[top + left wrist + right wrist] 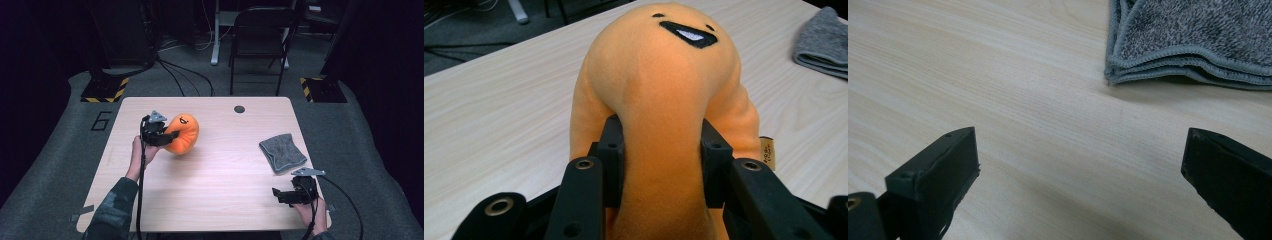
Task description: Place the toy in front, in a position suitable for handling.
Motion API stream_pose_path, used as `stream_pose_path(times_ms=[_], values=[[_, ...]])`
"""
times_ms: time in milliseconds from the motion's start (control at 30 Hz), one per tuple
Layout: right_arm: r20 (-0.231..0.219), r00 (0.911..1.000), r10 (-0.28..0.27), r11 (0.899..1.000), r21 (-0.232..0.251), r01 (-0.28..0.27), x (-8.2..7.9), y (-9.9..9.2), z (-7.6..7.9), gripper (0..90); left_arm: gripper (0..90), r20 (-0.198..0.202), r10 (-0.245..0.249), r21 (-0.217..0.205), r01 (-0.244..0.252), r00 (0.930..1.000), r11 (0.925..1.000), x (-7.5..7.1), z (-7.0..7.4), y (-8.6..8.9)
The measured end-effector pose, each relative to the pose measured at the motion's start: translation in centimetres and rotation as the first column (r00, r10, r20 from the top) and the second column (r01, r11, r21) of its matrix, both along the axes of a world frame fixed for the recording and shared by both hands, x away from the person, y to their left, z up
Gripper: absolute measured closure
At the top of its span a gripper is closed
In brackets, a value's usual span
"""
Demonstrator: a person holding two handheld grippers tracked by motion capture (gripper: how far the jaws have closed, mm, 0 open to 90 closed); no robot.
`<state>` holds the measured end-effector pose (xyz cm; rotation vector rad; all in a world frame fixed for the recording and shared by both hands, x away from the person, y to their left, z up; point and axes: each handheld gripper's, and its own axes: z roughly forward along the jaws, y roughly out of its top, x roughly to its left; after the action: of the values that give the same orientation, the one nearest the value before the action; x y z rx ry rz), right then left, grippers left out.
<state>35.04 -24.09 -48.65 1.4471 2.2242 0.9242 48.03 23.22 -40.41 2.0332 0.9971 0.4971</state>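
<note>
Grasping looks done: left tool [167, 134] clenches orange plush [184, 132] at ten o'clock on desk [220, 190]; placing remains. Right tool [280, 194] released.

The orange, curved plush toy [664, 100] has a soft, short-napped, matt fabric skin that dents inward where it is pinched; its black mouth and eyes look like a smoother applied cloth, and a small cream woven label hangs at its side. The pale wooden table top [215, 185] shows fine straight grain under a smooth, lightly satin finish. The folded grey terry towel [1198, 35] is rough and looped, with stitched smoother hems. The black left gripper [663, 165] looks like matt moulded plastic with small metal-ringed screw holes; the black right gripper [1078, 165] has the same dull plastic, faintly scuffed at its edges.
</note>
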Motion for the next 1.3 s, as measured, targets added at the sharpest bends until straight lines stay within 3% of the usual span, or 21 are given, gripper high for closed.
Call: stream_pose_path(times_ms=[167, 367, 500, 667, 733, 967, 1100, 1200, 1300], values=[[0.000, 1.0000, -0.005, 1.000, 0.005, 0.005, -0.1, 0.1, 0.2, 1.5, 63.9, 0.003, -0.048, -0.015, 0.048, 0.9988, 0.9987, -0.3, 0.9, -0.3], [-0.002, 1.0000, -0.005, 1.000, 0.008, 0.005, -0.1, 0.0, 0.2, 1.5, 63.7, 0.010, -0.131, 0.014, 0.131, 0.9913, 0.9913, -0.3, 1.4, -0.9], [0.006, 1.0000, 0.005, 1.000, 0.001, -0.005, 0.1, -0.1, 0.1, 1.5, 63.5, 0.000, -0.158, 0.018, 0.158, 0.9875, 0.9873, -0.2, 1.3, -1.5], [-0.007, 1.0000, -0.007, 1.000, 0.009, 0.007, -0.1, 0.1, 0.1, 1.6, 63.4, -0.006, -0.214, 0.011, 0.214, 0.9769, 0.9768, -0.2, 1.2, -2.1], [-0.004, 0.9999, -0.010, 1.000, 0.007, 0.010, 0.0, 0.1, 0.0, 1.6, 63.2, -0.013, -0.232, 0.027, 0.233, 0.9725, 0.9722, -0.2, 1.2, -2.3], [-0.001, 1.0000, 0.003, 1.000, -0.003, -0.003, -0.1, 0.1, 0.1, 1.7, 62.9, -0.009, -0.318, 0.033, 0.318, 0.9481, 0.9475, -0.2, 1.2, -3.6], [-0.003, 1.0000, -0.001, 1.000, -0.002, 0.001, 0.0, 0.0, 0.0, 1.7, 62.9, -0.011, -0.375, 0.048, 0.375, 0.9269, 0.9257, -0.2, 1.3, -4.4], [-0.006, 1.0000, 0.001, 1.000, -0.005, -0.001, 0.0, 0.0, -0.1, 1.8, 62.8, -0.017, -0.404, 0.055, 0.404, 0.9147, 0.9131, -0.2, 1.3, -5.0], [-0.006, 1.0000, -0.001, 1.000, -0.002, 0.001, 0.0, -0.1, -0.1, 1.8, 62.5, -0.021, -0.441, 0.054, 0.442, 0.8971, 0.8955, -0.1, 1.2, -5.6]])
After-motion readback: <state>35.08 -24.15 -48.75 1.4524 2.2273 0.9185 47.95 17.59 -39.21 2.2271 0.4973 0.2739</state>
